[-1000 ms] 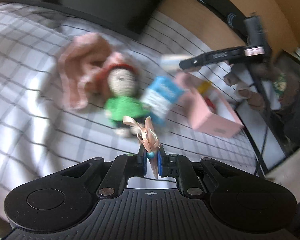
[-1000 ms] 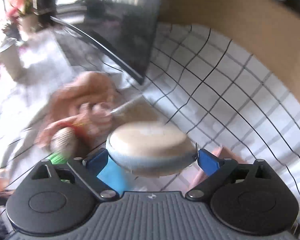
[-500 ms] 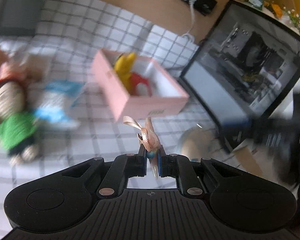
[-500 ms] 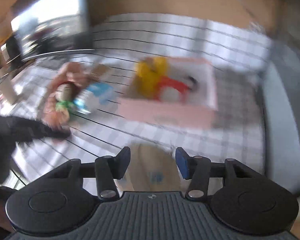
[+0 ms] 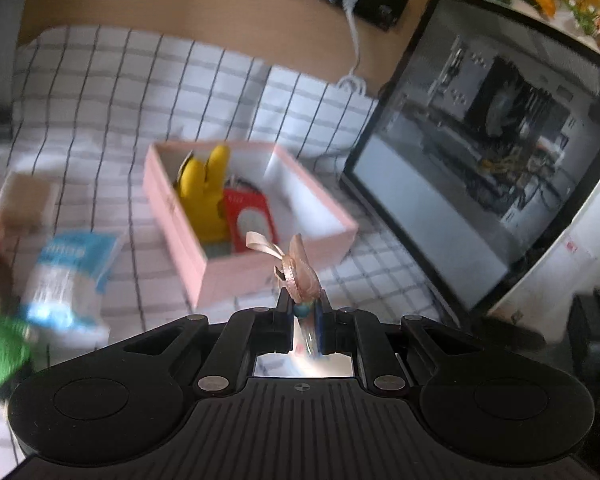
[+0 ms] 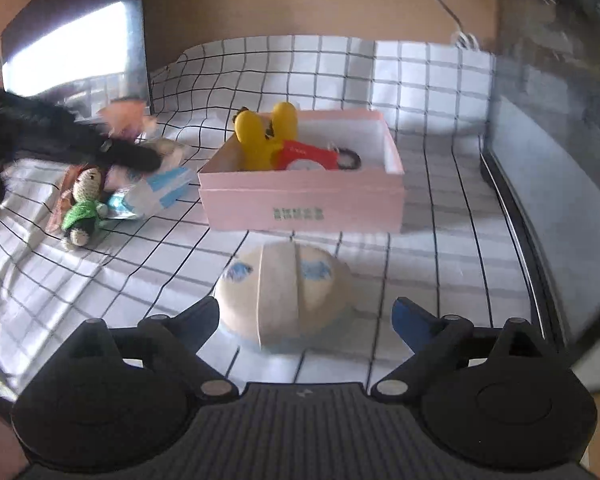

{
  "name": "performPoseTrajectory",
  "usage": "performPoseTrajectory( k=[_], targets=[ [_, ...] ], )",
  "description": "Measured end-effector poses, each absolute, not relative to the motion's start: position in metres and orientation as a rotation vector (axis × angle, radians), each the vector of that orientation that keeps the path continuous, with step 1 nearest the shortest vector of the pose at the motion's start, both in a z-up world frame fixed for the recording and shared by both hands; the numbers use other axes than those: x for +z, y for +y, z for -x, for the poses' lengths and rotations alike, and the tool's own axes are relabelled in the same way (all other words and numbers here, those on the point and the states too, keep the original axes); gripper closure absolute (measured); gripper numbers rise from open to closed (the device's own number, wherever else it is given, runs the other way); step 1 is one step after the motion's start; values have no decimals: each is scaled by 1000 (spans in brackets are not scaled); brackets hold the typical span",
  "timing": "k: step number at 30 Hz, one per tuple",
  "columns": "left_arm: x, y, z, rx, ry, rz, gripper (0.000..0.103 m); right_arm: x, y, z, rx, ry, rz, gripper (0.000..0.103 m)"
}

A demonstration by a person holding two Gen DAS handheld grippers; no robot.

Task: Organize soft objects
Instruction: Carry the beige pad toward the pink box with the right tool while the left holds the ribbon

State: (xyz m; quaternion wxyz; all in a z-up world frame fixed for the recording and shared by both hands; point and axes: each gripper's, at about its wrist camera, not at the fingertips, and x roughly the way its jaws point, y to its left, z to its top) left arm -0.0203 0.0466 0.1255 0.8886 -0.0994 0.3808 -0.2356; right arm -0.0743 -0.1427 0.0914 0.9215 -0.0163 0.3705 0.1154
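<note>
The worktop [image 6: 428, 92], under a checked cloth, carries the pink box [image 6: 300, 200], which lies straight ahead of both grippers. Its long side runs across the right gripper's view, and it already holds a yellow plush toy [image 6: 264, 136] and a red pouch [image 6: 308, 158]. The round beige cushion [image 6: 284, 292] lies on the cloth just in front of the right gripper [image 6: 304, 316], between it and the box, with its seam pointing toward the box. I judge the right hand is the nearer one to this cushion.

The right gripper's jaws are spread wide on both sides of the cushion and do not press it. They have just been opening, and the cushion is still between them, but free. One second ago this gripper carried the cushion in the air; now it rests on the cloth.

Far to the left of the right gripper lie the crocheted doll [image 6: 82, 204] and a blue-white tissue pack [image 6: 152, 192].

The left gripper [image 5: 303, 312] is pressed together on a small pink ribbon ornament [image 5: 296, 268]. It pointed at the doll before; now the box is just ahead of it.
</note>
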Motion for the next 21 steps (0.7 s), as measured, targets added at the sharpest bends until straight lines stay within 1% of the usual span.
performPoseTrajectory(
  k=[3,5,12,15,18,21],
  targets=[
    [112,54,31,-444,854,224,91,84,-123,62,248,747,120,9],
    [103,57,37,-412,894,229,91,77,-118,51,242,772,110,9],
    [96,64,54,-341,919,223,90,60,-163,30,250,914,-234,9],
    [95,66,57,-324,926,232,90,54,-171,30,258,930,-304,8],
    [95,67,60,-322,927,234,90,56,-164,34,255,916,-255,8],
    [94,71,61,-315,927,241,90,65,-143,44,259,852,-94,8]
  ],
)
